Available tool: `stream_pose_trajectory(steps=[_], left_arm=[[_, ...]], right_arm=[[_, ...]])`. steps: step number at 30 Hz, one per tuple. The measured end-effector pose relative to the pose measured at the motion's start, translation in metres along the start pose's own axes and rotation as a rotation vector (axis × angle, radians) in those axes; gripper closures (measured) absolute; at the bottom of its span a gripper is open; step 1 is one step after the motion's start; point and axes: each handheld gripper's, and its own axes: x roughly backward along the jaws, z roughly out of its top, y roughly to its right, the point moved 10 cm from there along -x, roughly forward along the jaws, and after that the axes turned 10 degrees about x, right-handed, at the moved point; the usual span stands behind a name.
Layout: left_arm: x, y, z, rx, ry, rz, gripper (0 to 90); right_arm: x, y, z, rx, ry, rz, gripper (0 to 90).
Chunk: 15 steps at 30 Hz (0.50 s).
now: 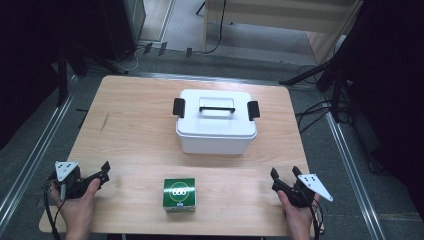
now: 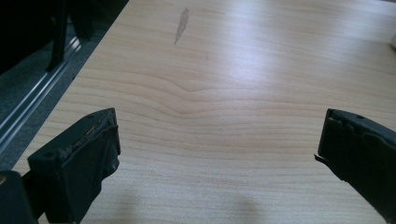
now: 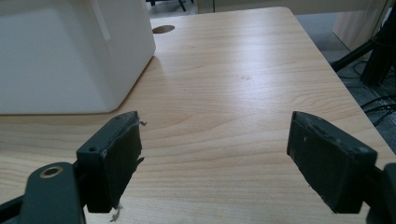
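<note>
Grippers rest at the near corners of the table (image 1: pixel 125 130) in the high view: our left gripper (image 1: pixel 102 172) and right gripper (image 1: pixel 282 175), both with jaws apart and holding nothing. The green box (image 1: pixel 179 195) lies between them, slightly nearer our left gripper, off to that gripper's right; the white container (image 1: pixel 216 125) with its lid latched sits ahead of both, well apart.

Left gripper view: our jaws stand wide over bare wood, nothing between them.

Right gripper view: our jaws gape too, and the white container's (image 3: pixel 70 51) corner rises ahead to their left. We judge the left hand better placed for the box.
</note>
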Motion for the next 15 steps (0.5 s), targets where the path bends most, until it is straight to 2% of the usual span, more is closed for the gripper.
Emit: stream_pose_trajectory(steps=[3,5,6,7,8,9,11,12,13,14,15], left_arm=[[0.0,0.001,0.001,-0.008,0.008,0.005,0.9],[0.001,0.002,0.001,-0.018,0.015,0.007,4.0],[0.0,0.002,0.001,-0.023,0.015,0.008,6.5],[0.0,0.003,0.001,-0.034,0.016,0.017,6.5],[0.0,0.006,0.0,-0.062,0.024,0.024,12.6],[0.001,0.007,0.0,-0.074,0.025,0.022,14.3],[0.001,0.01,0.0,-0.079,0.027,0.015,15.0],[0.001,0.012,0.001,-0.059,0.023,-0.007,18.9],[0.001,0.014,0.003,-0.044,0.029,-0.021,18.9],[0.0,0.018,0.007,-0.029,0.044,-0.025,22.3],[0.0,0.02,0.01,-0.029,0.058,-0.01,26.6]], right_arm=[[0.002,-0.002,0.0,0.003,0.008,0.012,19.6],[0.003,-0.003,0.001,0.021,0.014,0.0,21.1],[0.001,-0.005,0.0,0.037,0.001,0.013,21.6],[0.001,-0.005,0.0,0.037,0.001,0.013,21.6],[-0.001,-0.007,0.0,0.043,-0.01,0.015,26.1],[-0.002,-0.007,0.0,0.05,-0.014,0.015,27.0],[-0.002,-0.007,0.0,0.05,-0.018,0.016,28.2],[-0.002,-0.007,0.0,0.052,-0.012,0.018,33.3],[-0.002,-0.007,0.0,0.052,-0.012,0.018,33.3],[-0.002,-0.008,0.0,0.053,-0.013,0.024,35.1],[-0.001,-0.009,0.0,0.058,-0.013,0.036,37.8]])
